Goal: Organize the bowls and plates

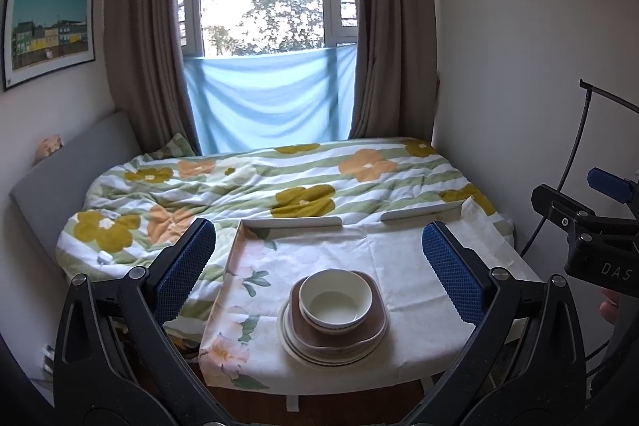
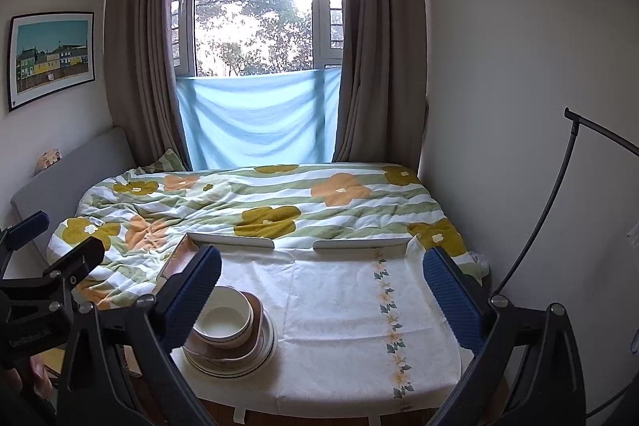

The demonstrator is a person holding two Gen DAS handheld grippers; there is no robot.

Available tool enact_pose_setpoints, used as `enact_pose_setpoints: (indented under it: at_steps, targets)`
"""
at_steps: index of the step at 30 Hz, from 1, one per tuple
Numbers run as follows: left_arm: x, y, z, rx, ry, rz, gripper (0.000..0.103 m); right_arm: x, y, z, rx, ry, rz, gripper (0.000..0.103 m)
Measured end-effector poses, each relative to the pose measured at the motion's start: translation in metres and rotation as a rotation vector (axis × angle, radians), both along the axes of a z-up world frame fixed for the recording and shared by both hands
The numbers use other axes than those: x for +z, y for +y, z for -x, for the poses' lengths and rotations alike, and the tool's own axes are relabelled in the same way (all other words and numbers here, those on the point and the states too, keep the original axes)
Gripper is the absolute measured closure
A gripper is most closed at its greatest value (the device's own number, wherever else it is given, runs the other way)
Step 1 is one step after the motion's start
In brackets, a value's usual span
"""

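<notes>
A white bowl (image 1: 335,304) sits in a brown square plate (image 1: 339,334) on a stack of white round plates (image 1: 319,354), near the front of a small table covered with a floral cloth (image 1: 375,254). My left gripper (image 1: 319,266) is open and empty, held above and in front of the stack. In the right wrist view the stack, topped by the bowl (image 2: 225,320), lies at the table's left, partly behind my left finger. My right gripper (image 2: 321,290) is open and empty over the table's middle.
A bed with a flowered duvet (image 1: 259,186) lies behind the table, under a curtained window. White raised rails (image 1: 291,222) edge the table's far side. A black stand and cable (image 2: 559,186) are at the right by the wall.
</notes>
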State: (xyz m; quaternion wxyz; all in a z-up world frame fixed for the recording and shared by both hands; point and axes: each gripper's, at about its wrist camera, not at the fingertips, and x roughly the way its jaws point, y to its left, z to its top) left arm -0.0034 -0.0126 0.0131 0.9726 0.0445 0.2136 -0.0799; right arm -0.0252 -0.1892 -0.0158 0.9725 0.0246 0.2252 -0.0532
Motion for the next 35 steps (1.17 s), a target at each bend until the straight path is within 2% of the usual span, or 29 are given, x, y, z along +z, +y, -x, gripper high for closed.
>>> enact_pose_setpoints:
  at_steps: [17,35]
  targets:
    - [-0.003,-0.004,-0.001,0.011,0.011,-0.011,0.0,-0.001,-0.001,-0.004,0.01,0.004,0.0,0.002]
    - [-0.004,0.003,-0.002,0.143,-0.045,-0.04,0.0,-0.008,0.002,-0.012,0.026,0.02,0.0,0.002]
